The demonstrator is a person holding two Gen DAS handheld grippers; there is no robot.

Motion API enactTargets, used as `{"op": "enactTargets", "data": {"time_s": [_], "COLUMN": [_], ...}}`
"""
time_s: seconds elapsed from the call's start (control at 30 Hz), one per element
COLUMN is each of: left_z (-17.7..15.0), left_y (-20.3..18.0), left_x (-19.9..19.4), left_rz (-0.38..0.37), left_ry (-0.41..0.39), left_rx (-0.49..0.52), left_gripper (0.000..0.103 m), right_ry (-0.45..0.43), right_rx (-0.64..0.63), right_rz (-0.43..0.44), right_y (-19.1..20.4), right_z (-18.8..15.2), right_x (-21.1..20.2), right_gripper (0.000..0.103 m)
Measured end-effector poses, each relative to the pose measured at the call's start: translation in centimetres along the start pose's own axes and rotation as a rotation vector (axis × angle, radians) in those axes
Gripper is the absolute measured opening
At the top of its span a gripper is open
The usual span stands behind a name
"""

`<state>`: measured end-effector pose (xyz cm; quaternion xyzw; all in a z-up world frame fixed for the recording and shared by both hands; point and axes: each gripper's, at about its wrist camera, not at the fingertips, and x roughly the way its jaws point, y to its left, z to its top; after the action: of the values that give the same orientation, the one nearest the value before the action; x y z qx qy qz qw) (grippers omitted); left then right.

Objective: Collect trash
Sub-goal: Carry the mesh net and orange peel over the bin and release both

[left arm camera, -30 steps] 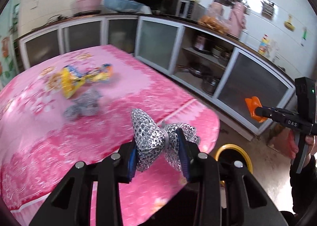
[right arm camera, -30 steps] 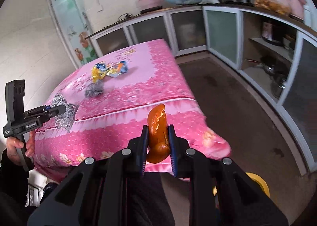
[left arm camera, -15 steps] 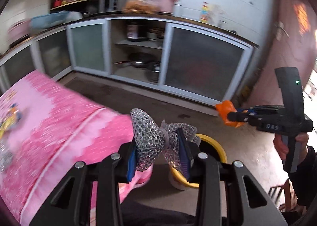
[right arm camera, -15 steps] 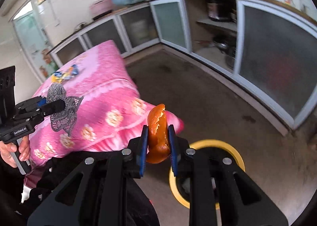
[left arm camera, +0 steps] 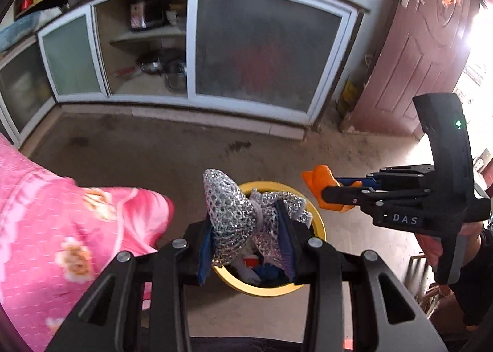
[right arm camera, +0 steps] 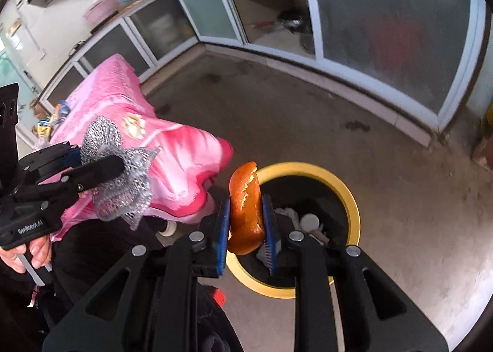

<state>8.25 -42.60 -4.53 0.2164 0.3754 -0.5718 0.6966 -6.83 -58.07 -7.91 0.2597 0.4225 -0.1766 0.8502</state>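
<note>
My left gripper [left arm camera: 246,228] is shut on a silver mesh wrapper [left arm camera: 229,213] and holds it above the yellow-rimmed trash bin [left arm camera: 319,225] on the floor. In the right wrist view the left gripper [right arm camera: 101,167] with the silver mesh wrapper [right arm camera: 129,191] is at the left, by the table corner. My right gripper [right arm camera: 246,216] is shut on an orange peel [right arm camera: 245,207] at the left rim of the bin [right arm camera: 354,207]. In the left wrist view the right gripper [left arm camera: 336,188] holds the orange peel [left arm camera: 319,181] just right of the bin. The bin holds other trash.
The pink-clothed table [left arm camera: 55,228] is at the left, with colourful wrappers [right arm camera: 50,119] still on its far part. White cabinets [left arm camera: 262,53] with pots line the back wall. A dark red door [left arm camera: 416,53] is at the right. Bare concrete floor surrounds the bin.
Both grippers swung right and down, away from the table top toward the floor. The bin is now close beneath both, and both held items stay gripped.
</note>
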Motion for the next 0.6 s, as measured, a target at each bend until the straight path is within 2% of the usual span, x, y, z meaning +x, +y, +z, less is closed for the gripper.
{"op": "enactTargets", "data": {"time_s": [0.17, 0.37, 0.6], "left_z": [0.2, 0.3, 0.4], "left_y": [-0.2, -0.3, -0.8], "left_x": [3.6, 6.7, 8.4], "left_rz": [0.008, 0.010, 0.021], "left_ry": [0.052, 0.093, 0.112], "left_rx": [0.000, -0.006, -0.015], "left_gripper": [0.034, 0.034, 0.037], "right_ry": [0.066, 0.100, 0.144], "right_rx": [0.064, 0.088, 0.123], "right_rz": [-0.011, -0.042, -0.080], "right_y": [-2.1, -3.2, -4.5], "right_z": [-0.6, -1.1, -1.5], "right_x": [2.7, 4.3, 6.0], "right_gripper": [0.019, 0.019, 0.020]}}
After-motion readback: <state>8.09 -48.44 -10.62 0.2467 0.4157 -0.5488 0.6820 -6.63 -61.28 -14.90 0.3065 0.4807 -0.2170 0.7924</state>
